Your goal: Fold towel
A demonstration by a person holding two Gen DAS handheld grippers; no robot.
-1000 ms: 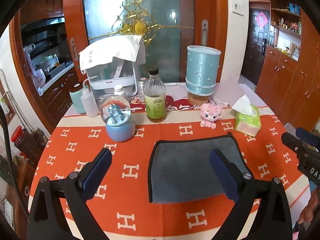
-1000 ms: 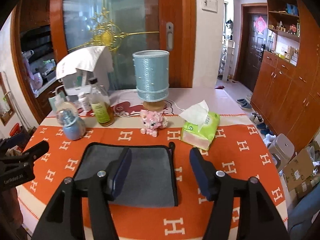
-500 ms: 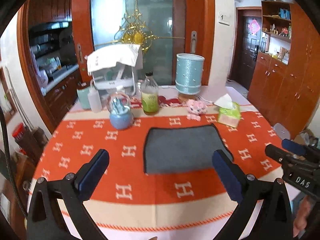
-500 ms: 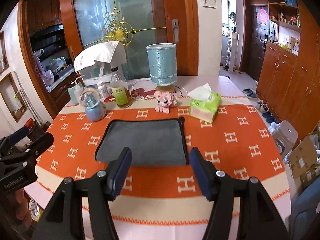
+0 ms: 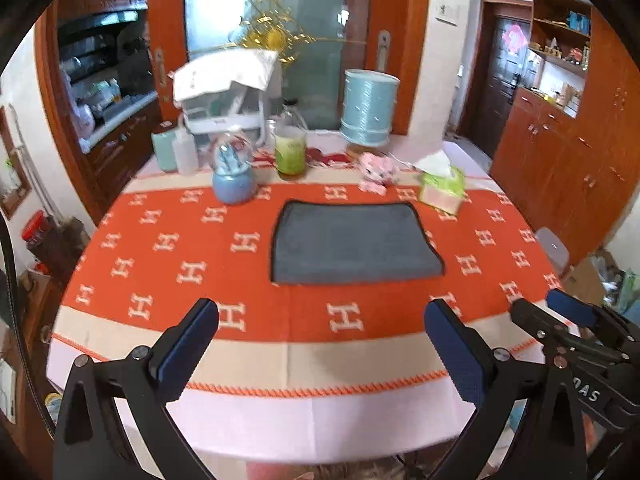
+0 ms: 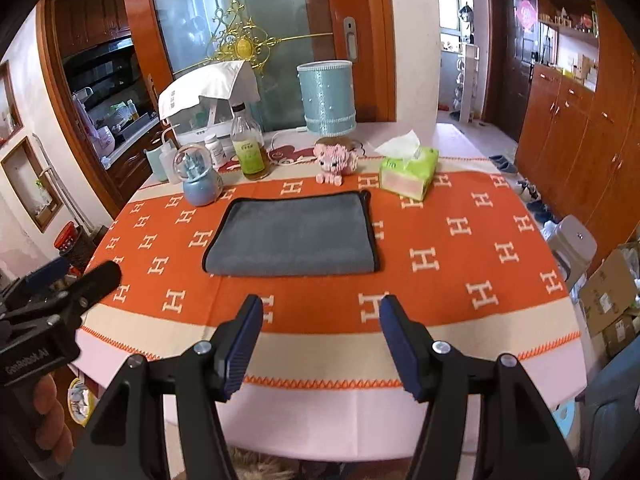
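Lying folded flat on the orange patterned tablecloth (image 6: 460, 248), the grey rectangular towel (image 6: 292, 236) seems untouched; left gripper (image 5: 320, 344) and right gripper (image 6: 320, 340) both gape empty.

Left gripper (image 5: 320, 354): matte black triangular frames with cut-out openings, silver screw heads along each arm, fingers (image 5: 188, 344) faced with dark blue ribbed pads. Right gripper (image 6: 320, 354): same black frames, silver screws, blue textured pads. In the left wrist view the right gripper's body shows white lettering "DAS". In the right wrist view the left gripper's black handle carries small white text, and bare skin of the left hand (image 6: 48, 420) wraps it.
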